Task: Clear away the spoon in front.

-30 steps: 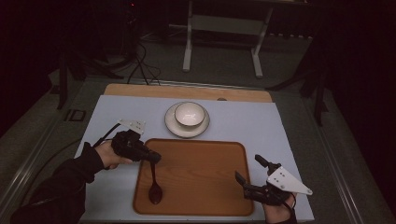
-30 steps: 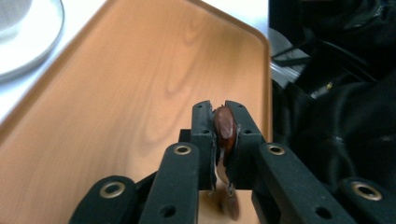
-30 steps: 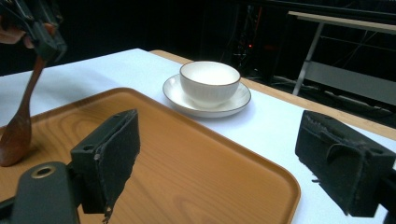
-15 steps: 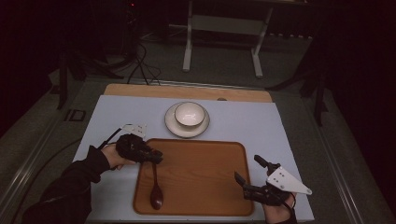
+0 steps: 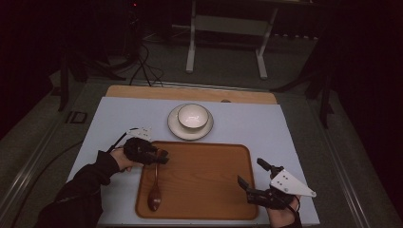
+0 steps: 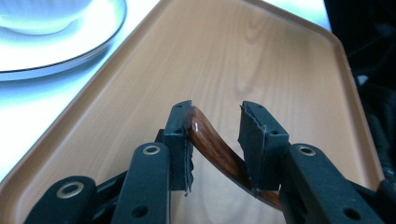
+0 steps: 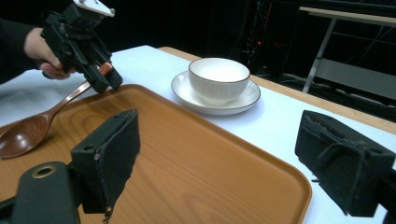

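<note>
A dark brown wooden spoon [image 5: 154,192] lies with its bowl on the left side of a wooden tray [image 5: 204,175]. Its handle slants up to my left gripper [image 5: 161,156] at the tray's back left edge. In the left gripper view the handle [image 6: 215,149] runs slantwise between the jaws of the left gripper [image 6: 217,116]; it leans on one pad and a gap shows at the other. These jaws have just been opening. My right gripper [image 5: 249,171] stands open over the tray's front right corner, with nothing between its pads [image 7: 116,140].
A white bowl [image 5: 193,116] sits on a white saucer [image 5: 177,128] just behind the tray, on the pale blue table cover. A wooden strip borders the table's far edge. Cables and metal stand legs are on the dark floor beyond.
My left hand has sunk toward the tray and the spoon's bowl now rests on it. The left jaws have widened around the handle. The right gripper has stayed put.
</note>
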{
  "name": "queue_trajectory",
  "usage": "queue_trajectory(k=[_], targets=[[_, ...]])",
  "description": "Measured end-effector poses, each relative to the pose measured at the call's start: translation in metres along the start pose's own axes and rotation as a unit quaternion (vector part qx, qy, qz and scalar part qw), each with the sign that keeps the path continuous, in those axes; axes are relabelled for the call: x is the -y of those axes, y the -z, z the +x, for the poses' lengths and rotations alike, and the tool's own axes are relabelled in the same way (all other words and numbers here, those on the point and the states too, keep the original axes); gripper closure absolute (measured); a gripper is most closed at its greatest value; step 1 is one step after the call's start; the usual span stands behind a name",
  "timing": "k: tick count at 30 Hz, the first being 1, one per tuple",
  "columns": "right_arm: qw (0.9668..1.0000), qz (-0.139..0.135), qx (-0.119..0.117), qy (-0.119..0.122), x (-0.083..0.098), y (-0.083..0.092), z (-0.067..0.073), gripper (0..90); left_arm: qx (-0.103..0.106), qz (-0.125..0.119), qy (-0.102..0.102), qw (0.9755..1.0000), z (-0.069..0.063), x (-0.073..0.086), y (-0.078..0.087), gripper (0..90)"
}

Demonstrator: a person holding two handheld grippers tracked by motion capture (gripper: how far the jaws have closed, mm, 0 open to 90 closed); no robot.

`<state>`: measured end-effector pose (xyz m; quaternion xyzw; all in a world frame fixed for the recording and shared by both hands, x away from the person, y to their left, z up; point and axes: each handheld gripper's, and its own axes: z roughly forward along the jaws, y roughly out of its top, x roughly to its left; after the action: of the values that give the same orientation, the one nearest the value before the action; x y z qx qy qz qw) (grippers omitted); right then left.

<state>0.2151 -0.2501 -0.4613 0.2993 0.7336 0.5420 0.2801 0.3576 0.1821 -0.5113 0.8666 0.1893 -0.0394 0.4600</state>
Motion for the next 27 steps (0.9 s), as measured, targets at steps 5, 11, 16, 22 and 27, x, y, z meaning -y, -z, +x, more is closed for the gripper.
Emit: queue_trajectory(k=[5, 11, 16, 22, 27], targets=[[1.0, 0.003, -0.006, -0.004, 0.001, -0.001, 0.0, 14.1, -0.018, -0.003, 0.014, 0.9997, 0.008, 0.009, -0.005, 61.9], [0.9999, 0.007, -0.013, -0.003, 0.001, -0.003, 0.001, 14.1, -0.057, -0.013, 0.005, 0.9983, 0.013, 0.016, -0.01, 53.3], [0.9998, 0.01, -0.018, -0.002, 0.001, -0.004, 0.002, 14.2, -0.076, -0.021, 0.008, 0.9968, 0.018, 0.018, -0.009, 52.7], [0.9997, 0.012, -0.021, -0.002, 0.001, -0.004, 0.002, 14.2, -0.09, -0.029, 0.025, 0.9952, 0.021, 0.018, -0.005, 53.5], [0.9997, 0.013, -0.022, 0.0, 0.001, -0.004, 0.002, 14.3, -0.092, -0.017, 0.037, 0.9949, 0.013, 0.011, -0.004, 66.6]])
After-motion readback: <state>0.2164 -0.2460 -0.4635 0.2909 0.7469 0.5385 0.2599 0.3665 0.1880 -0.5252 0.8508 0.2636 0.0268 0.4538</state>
